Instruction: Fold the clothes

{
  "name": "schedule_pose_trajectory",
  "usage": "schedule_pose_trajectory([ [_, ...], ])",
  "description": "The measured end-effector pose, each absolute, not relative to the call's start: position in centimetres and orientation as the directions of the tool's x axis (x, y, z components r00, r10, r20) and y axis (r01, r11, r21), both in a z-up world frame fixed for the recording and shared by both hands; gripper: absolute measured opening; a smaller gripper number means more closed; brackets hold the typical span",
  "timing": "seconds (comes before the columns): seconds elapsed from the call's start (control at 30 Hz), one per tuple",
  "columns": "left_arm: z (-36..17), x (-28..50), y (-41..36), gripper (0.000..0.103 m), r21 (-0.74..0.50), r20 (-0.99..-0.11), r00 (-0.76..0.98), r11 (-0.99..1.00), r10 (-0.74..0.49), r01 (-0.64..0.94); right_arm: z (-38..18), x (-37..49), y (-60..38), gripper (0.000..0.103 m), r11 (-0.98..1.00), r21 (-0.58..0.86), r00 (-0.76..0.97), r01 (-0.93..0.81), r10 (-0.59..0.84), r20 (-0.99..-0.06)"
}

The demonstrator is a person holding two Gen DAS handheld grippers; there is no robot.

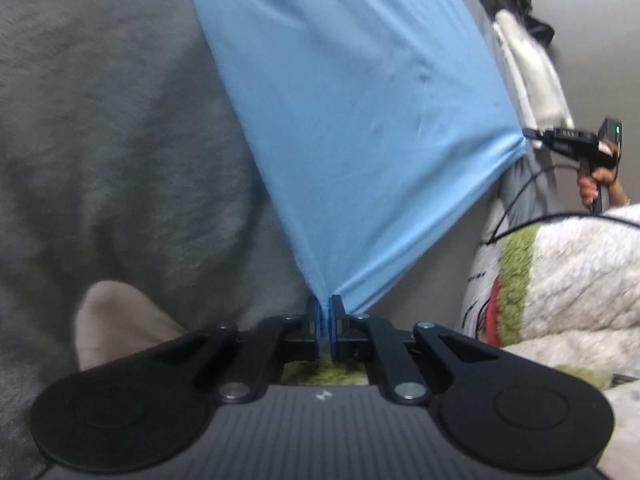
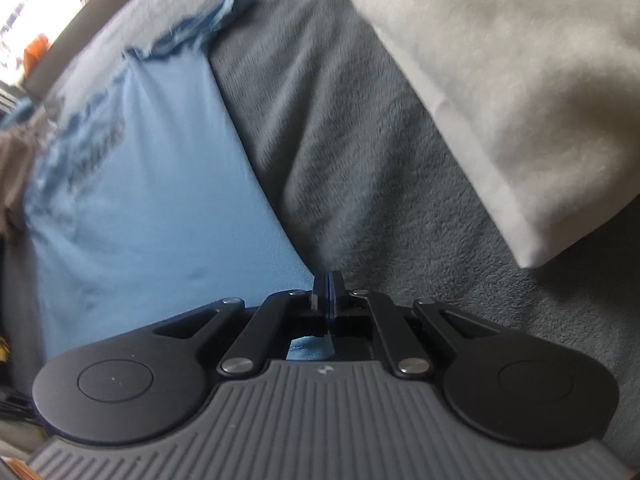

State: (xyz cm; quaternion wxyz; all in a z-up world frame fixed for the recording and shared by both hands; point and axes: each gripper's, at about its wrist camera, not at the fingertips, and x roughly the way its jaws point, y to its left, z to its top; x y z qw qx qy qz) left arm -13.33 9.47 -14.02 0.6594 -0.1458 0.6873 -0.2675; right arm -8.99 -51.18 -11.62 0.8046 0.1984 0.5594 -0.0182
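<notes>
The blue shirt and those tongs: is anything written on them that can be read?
Blue shirt: dark print near its far end, too blurred to read.
Left tongs: a small pale logo mark on the body, no letters.
Right tongs: the same mark, no letters.
No readable words anywhere.

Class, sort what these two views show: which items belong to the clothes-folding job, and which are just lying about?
Part of the job:
- light blue cotton T-shirt
- left tool, shut on one corner
- right tool, shut on the other

Lying about:
- grey fleece blanket
- pale beige pillow
- white fluffy throw with green stripe
</notes>
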Motion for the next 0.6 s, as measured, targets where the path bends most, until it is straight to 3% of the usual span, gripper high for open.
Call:
schedule_pose_trajectory([
  [0.2, -14.9, -13.8, 8.7, 0.009, -0.539, -0.842, -0.117, 0.821, -0.526, 0.19, -13.1, -9.2, -50.4, 0.0, 0.962, 0.163, 0.337, 0.22, 0.081, -0.938],
  [0.37, -13.9, -14.3, 9.5, 0.047, -0.52, -0.854, -0.117, 0.826, -0.507, 0.219, -11.2, -9.7, -51.1, 0.001, 0.969, 0.103, 0.382, 0.224, 0.01, -0.924],
  [0.6, -10.4, -13.8, 12.9, 0.049, -0.412, -0.909, -0.027, 0.884, -0.416, 0.223, -6.2, -8.0, -48.6, 0.002, 0.99, 0.117, 0.59, 0.081, 0.047, -0.806],
])
